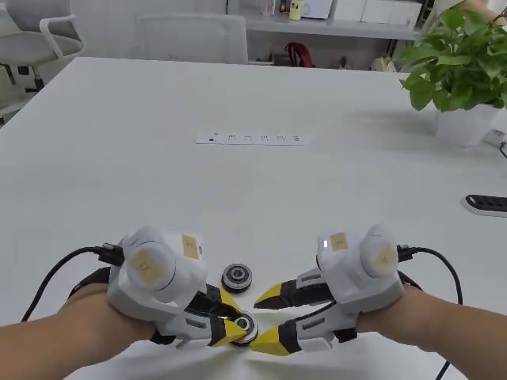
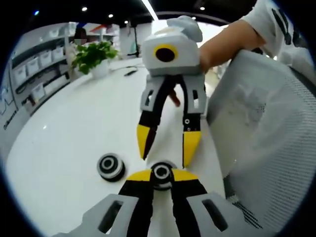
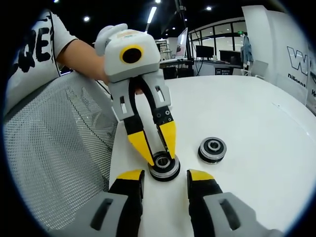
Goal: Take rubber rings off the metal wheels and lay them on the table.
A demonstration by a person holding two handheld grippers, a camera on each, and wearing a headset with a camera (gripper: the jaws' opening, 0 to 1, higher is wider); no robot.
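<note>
Left tongs [image 2: 162, 176] clenched on the metal wheel [image 3: 164, 167], flat on the worktop [image 1: 253, 182]; right tongs [image 1: 265, 320] released, wheel dead ahead, just off tips.

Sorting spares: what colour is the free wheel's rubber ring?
Black rubber ring, best in right gripper view.

A broad white worktop [image 1: 158, 119] carries a built-in socket strip [image 1: 249, 138], with a leafy potted plant [image 1: 459, 55] at its far right corner. White office chairs [image 1: 190, 36] stand beyond, before a cluttered shelf [image 1: 333, 24]. A grey mesh chair back [image 2: 256, 128] stands close by. Ceiling lights [image 3: 151, 15] glow overhead.
</note>
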